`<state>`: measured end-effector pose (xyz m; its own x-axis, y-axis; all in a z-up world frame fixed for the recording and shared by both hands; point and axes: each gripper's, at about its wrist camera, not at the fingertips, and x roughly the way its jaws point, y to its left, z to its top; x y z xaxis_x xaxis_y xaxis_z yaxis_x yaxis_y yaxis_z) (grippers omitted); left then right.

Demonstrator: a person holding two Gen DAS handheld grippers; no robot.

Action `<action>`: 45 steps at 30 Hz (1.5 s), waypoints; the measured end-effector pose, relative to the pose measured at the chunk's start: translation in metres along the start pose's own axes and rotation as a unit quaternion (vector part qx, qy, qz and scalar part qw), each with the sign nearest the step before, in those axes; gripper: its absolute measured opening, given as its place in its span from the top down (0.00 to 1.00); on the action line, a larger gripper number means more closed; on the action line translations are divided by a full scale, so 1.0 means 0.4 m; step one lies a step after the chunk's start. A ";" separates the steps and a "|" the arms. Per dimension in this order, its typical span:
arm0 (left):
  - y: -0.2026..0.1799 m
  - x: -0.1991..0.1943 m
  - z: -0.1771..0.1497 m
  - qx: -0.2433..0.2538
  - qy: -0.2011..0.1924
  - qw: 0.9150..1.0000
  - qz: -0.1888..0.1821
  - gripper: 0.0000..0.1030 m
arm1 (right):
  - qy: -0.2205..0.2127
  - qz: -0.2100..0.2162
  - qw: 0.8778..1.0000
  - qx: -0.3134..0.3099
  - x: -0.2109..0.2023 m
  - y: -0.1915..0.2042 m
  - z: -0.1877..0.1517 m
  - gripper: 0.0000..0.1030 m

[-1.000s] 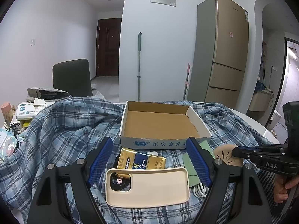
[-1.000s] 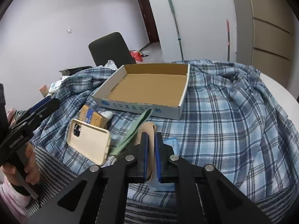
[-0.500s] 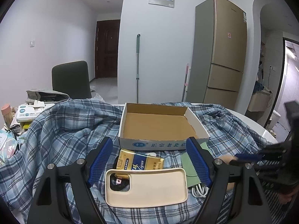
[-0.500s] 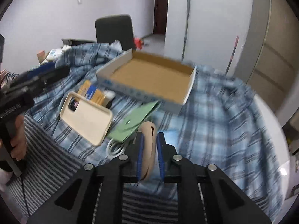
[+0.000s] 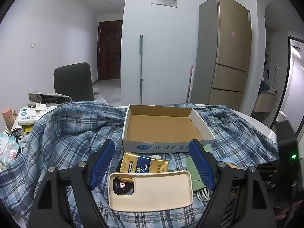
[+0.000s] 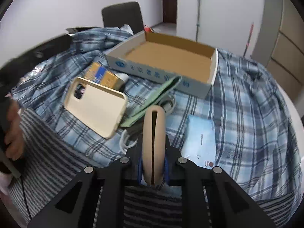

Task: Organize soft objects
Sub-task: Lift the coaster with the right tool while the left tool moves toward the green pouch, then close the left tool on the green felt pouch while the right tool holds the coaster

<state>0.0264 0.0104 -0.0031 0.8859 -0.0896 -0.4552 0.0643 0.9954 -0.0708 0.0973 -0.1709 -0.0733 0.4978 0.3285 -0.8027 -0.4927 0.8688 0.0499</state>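
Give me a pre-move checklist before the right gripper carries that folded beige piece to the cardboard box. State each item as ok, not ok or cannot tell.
1. Right gripper shut on the folded beige pad: ok.
2. Pad lifted clear of the plaid cloth: cannot tell.
3. Cardboard box open and empty: ok.
4. Path to the box: green cloth and white cable lie in between, go over them: not ok.
5. Left gripper open, out of the way, over the phone case: ok.
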 end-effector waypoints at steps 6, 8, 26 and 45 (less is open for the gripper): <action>0.005 0.003 0.000 0.000 0.000 1.000 0.005 0.20 | -0.056 -0.017 0.998 -0.009 -0.044 0.004 -0.016 0.93; 0.007 0.007 -0.001 0.000 0.002 1.000 0.007 0.19 | -0.103 -0.019 0.994 -0.003 -0.093 -0.009 -0.013 0.93; -0.149 0.093 0.014 0.099 0.082 0.989 -0.071 0.00 | -0.200 -0.092 0.973 0.071 -0.185 -0.160 -0.033 0.91; -0.346 0.257 -0.050 0.187 0.173 0.967 0.010 0.17 | -0.190 -0.104 0.969 0.123 -0.179 -0.210 -0.054 0.90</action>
<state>0.0995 -0.1370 -0.0578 0.6854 -0.0111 -0.7281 0.2674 0.9339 0.2375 0.0877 -0.2753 -0.0330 0.8174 0.2089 -0.5368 -0.1917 0.9775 0.0884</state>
